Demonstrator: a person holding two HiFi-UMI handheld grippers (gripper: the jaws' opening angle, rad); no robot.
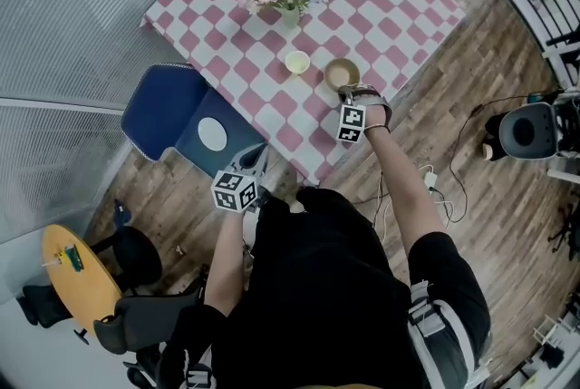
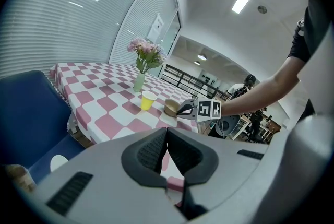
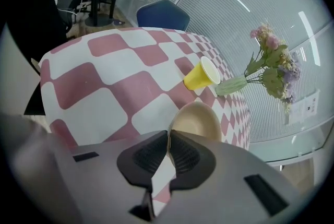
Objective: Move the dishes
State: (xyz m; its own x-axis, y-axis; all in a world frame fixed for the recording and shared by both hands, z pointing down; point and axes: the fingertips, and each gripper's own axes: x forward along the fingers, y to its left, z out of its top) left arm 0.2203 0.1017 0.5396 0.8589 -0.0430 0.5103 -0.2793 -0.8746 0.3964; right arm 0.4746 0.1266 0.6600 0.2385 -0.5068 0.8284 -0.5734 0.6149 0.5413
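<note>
Right claw (image 3: 168, 135) pinched the bowl (image 3: 197, 117) by its rim for moving; left claw (image 2: 167, 134) closed, empty, held clear.

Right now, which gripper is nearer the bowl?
Right. The right gripper is clamped on the bowl's near rim. The left gripper is shut and empty, off the table's edge beside the chair, well short of the bowl.

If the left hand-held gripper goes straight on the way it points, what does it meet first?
Probably the checked tablecloth near its closest edge, just ahead of the left hand-held gripper and short of the yellow cup and bowl. Depth is unclear, so that's a guess.
</note>
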